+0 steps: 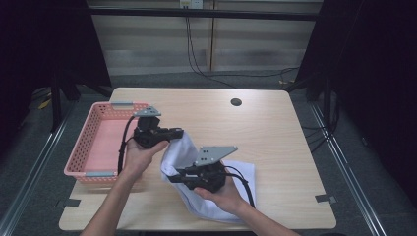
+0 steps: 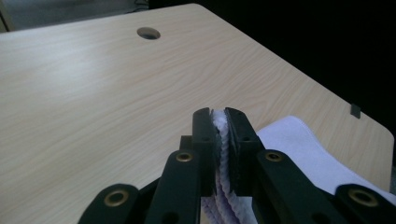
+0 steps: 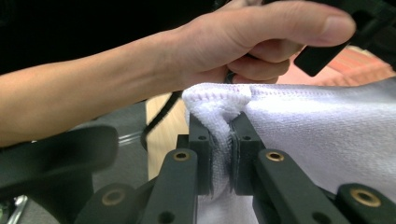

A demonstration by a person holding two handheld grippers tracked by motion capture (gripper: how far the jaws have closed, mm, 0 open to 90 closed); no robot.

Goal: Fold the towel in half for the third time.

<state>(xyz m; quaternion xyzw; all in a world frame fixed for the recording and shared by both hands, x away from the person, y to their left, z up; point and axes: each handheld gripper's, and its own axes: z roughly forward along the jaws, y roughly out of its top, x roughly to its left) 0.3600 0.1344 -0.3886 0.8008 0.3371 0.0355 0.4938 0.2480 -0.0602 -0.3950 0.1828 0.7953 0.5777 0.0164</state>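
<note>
A white towel hangs lifted above the wooden table, part of it still lying on the surface near the front edge. My left gripper is shut on one corner of the towel, the terry cloth pinched between its black jaws. My right gripper is shut on another corner, where the towel's hem bunches above the jaws. The edge between the two grips is stretched fairly taut. In the right gripper view the person's left hand appears close behind the cloth.
A pink plastic basket stands at the table's left edge, right beside my left hand. A round cable hole sits near the table's far edge. Black tape marks lie at the front corners.
</note>
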